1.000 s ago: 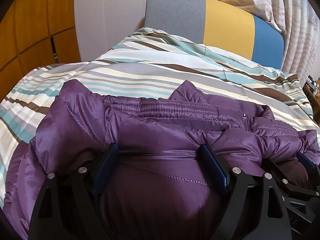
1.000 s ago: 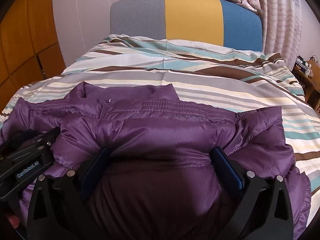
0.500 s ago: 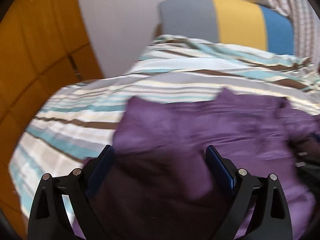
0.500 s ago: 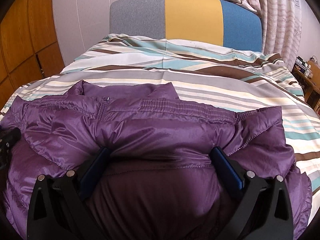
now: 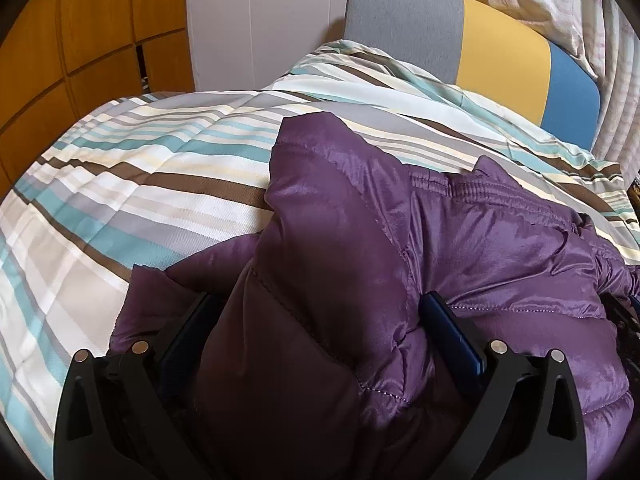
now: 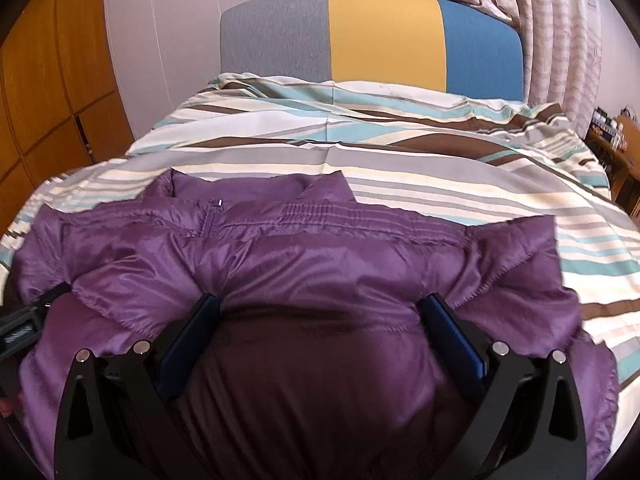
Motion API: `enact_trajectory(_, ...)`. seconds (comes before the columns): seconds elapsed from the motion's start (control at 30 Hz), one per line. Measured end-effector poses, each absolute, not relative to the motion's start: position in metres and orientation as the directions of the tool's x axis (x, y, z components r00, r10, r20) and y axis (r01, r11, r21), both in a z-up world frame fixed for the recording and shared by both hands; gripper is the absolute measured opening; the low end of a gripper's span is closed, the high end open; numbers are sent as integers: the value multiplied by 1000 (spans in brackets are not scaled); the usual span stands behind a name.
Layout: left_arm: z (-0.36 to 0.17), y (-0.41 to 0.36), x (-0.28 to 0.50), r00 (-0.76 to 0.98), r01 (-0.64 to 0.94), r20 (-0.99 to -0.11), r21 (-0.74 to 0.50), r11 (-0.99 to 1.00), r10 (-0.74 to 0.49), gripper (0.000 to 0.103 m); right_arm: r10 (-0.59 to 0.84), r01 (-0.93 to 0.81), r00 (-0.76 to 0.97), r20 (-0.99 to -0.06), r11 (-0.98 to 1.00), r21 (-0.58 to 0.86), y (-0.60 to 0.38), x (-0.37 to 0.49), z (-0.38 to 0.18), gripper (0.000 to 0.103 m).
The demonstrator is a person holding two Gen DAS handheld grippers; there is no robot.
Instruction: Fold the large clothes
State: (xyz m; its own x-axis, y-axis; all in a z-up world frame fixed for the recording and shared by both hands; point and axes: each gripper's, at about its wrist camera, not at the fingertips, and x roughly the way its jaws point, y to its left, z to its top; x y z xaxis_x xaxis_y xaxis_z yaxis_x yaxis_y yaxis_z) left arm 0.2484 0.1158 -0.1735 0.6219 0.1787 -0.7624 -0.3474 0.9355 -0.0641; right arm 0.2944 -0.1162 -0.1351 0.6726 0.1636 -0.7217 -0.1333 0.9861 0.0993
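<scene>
Purple puffer jacket (image 6: 320, 256) spread across a striped duvet (image 6: 400, 168) on a bed, collar and zipper toward the grey, yellow and blue headboard (image 6: 376, 36). Left gripper (image 5: 320, 320) over the jacket's left side, jaws spread wide after just opening further, a puffy fold bulging between the blue pads (image 5: 448, 328); whether they press on it, impossible to tell. Right gripper (image 6: 320, 320) over the jacket's near edge, jaws equally wide, dark fabric filling the gap; grip likewise unclear. Wooden cabinets (image 5: 80, 40) at left, patterned curtain (image 6: 560, 40) at right.
</scene>
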Motion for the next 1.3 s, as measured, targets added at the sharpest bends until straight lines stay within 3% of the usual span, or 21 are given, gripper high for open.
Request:
enact_trajectory(0.23, -172, 114, 247, 628, -348, -757, -69, 935, 178, 100, 186, -76, 685, -704, 980, 185, -182, 268, -127, 101)
enact_trajectory(0.37, -172, 113, 246, 632, -344, -755, -68, 936, 177, 100, 282, -65, 693, -663, 941, 331, -211, 263, -143, 101)
enact_trajectory(0.67, -171, 113, 245, 628, -352, -756, -65, 934, 184, 100, 226, -53, 680, -697, 964, 260, -199, 267, -147, 101)
enact_trajectory(0.9, -156, 109, 199, 651, -388, -723, -54, 920, 231, 100, 193, -47, 682, -705, 974, 221, -195, 267, -146, 101)
enact_trajectory(1.3, -160, 123, 115, 673, -422, -727, -229, 877, 135, 100, 114, -24, 688, -717, 991, 135, -189, 264, -139, 101)
